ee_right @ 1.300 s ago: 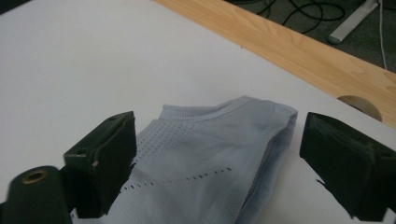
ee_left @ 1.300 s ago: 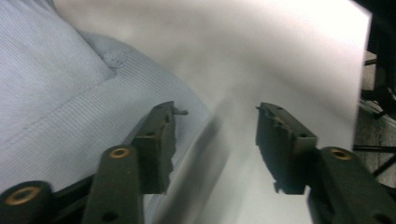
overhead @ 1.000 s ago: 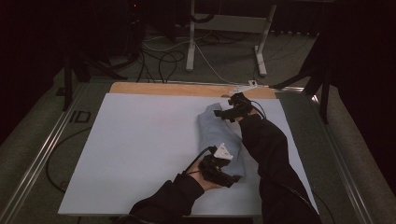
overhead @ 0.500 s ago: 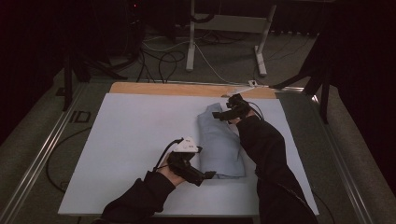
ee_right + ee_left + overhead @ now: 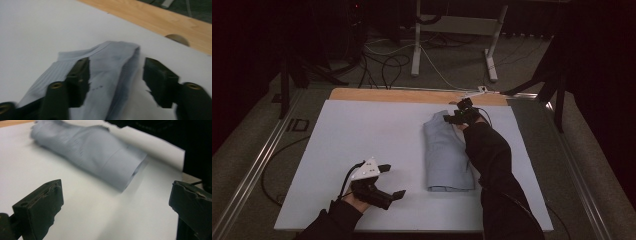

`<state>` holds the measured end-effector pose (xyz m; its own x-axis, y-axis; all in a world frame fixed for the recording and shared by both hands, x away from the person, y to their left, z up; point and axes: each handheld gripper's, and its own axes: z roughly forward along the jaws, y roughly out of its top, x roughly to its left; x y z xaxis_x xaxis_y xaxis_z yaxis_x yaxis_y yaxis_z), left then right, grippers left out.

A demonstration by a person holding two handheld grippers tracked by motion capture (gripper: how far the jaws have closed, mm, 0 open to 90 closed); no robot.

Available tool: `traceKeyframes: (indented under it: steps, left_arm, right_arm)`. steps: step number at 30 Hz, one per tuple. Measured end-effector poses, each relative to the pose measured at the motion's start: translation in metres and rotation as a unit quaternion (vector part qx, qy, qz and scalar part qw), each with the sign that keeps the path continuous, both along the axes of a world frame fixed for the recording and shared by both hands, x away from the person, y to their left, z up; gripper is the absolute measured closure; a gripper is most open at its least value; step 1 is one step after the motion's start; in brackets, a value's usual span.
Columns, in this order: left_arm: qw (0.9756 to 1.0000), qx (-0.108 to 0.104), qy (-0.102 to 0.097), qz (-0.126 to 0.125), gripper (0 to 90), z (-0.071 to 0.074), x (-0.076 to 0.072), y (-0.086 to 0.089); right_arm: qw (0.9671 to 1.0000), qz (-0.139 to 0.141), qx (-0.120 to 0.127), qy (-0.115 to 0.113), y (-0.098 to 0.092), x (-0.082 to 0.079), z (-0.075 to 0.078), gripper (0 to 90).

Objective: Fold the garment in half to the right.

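A folded pale blue-grey cloth (image 5: pixel 447 152) lies on the white board (image 5: pixel 362 135), right of centre, its long side running away from me. My left gripper (image 5: pixel 393 181) hovers over bare board to the left of the cloth's near end, open and holding nothing. In the left gripper view, the left gripper (image 5: pixel 117 195) has its jaws wide apart, with the cloth (image 5: pixel 92 152) well beyond them. My right gripper (image 5: pixel 453 118) is at the cloth's far end. In the right gripper view, the right gripper (image 5: pixel 116 72) is open, its jaws straddling the cloth's (image 5: pixel 110 57) far edge.
A wooden strip (image 5: pixel 387 95) borders the board's far edge, with a round hole (image 5: pixel 177 38) in it. Metal rails (image 5: pixel 257 165) run along the table's left side. Cables and a stand's legs (image 5: pixel 452 45) lie on the floor beyond. The board's left half is bare.
My left gripper has pulled left and back from the cloth's near end onto bare board. The right gripper has stayed at the cloth's far end.
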<state>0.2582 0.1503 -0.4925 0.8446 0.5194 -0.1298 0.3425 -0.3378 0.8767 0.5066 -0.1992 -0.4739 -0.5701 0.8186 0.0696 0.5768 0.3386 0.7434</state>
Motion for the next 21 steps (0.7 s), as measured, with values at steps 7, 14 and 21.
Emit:
traceKeyframes:
  steps: [7,14,21]
  left_arm:
    - [0.9992,-0.019,0.005,0.036,0.2,-0.018,-0.012,0.032]
    - [0.9982,-0.028,0.005,0.052,0.2,-0.023,-0.015,0.044]
    - [0.9986,-0.018,0.004,0.049,0.2,-0.026,-0.015,0.041]
  right_arm:
    - [0.9994,-0.016,-0.001,0.030,0.002,0.009,-0.013,43.3]
    - [0.9965,-0.015,-0.026,0.079,0.006,0.014,-0.034,37.4]
    - [0.9942,-0.005,-0.032,0.103,0.007,0.014,-0.041,54.1]
